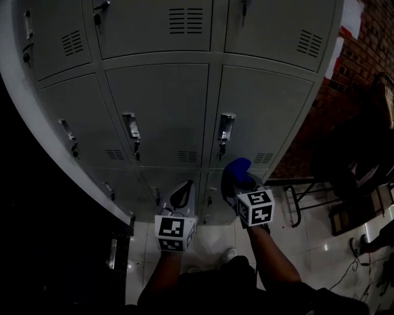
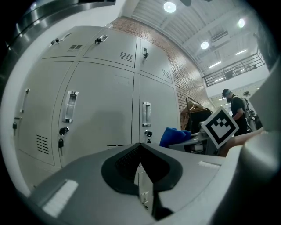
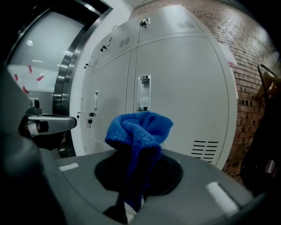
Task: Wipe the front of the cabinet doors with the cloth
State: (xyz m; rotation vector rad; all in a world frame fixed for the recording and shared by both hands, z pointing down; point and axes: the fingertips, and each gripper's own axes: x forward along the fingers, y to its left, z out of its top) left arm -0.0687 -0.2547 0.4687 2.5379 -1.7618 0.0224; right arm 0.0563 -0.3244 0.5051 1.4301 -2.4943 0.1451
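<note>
Though bunched, cloth (image 3: pixel 139 127) in right tool (image 3: pixel 131 204)

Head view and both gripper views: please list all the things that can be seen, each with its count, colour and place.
locker cabinet: one, grey, several doors, filling the front
door handles: one per door, metal, with a lock under each
cloth: one, blue, bunched in the right gripper
brick wall: one, reddish, right of the cabinet
floor: pale tiles, below the cabinet
ceiling lights: several, white, overhead
person: one, dark clothes, far behind
left gripper: grey, jaws together, empty
right gripper: grey, shut on the cloth
forearms: two, at the bottom edge
</note>
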